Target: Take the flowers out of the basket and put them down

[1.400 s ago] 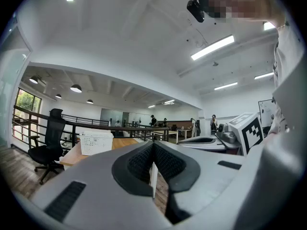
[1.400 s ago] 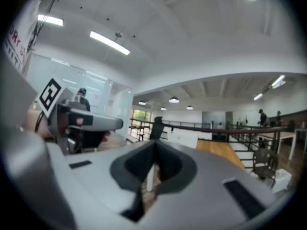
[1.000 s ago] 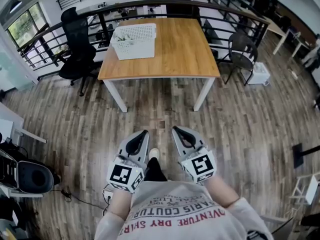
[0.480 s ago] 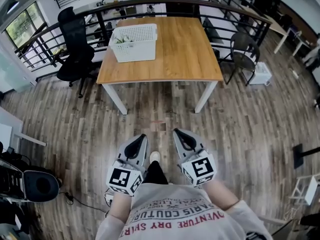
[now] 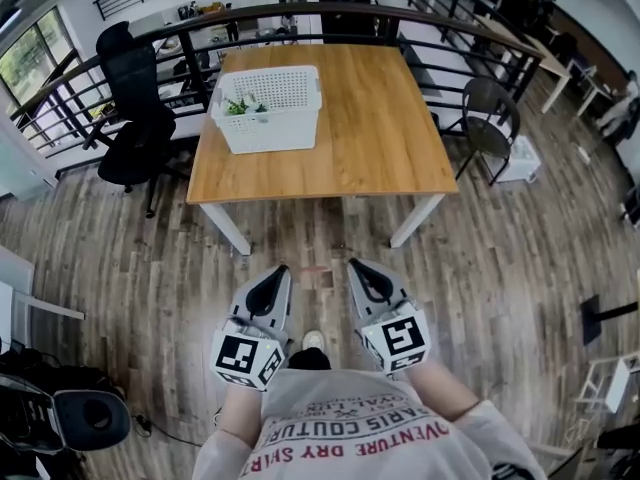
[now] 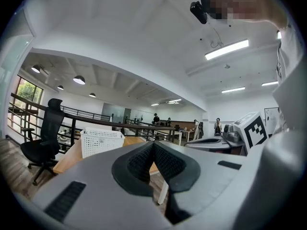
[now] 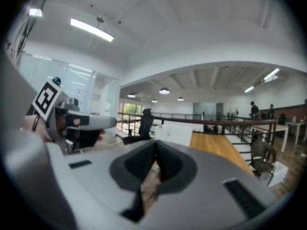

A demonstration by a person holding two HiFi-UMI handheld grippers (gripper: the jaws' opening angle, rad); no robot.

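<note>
A white perforated basket (image 5: 268,106) stands at the far left of the wooden table (image 5: 370,118), with green flower stems (image 5: 240,106) showing inside it. Both grippers are held close to my body over the floor, well short of the table. The left gripper (image 5: 279,271) is shut with nothing between its pads. Beside it, the right gripper (image 5: 356,265) is shut and empty too. From the left gripper (image 6: 153,145) view, the basket (image 6: 100,142) sits ahead on the left. Past the right gripper (image 7: 156,143), the basket (image 7: 173,134) and table (image 7: 213,146) lie ahead.
A black office chair (image 5: 130,118) stands left of the table and a grey chair (image 5: 492,108) to its right, next to a white box (image 5: 520,153). A dark railing (image 5: 300,13) curves behind the table. Dark equipment (image 5: 90,418) sits at the lower left.
The table and basket have grown larger and come nearer in the head view as I walk toward them. Both grippers stay shut in front of my body.
</note>
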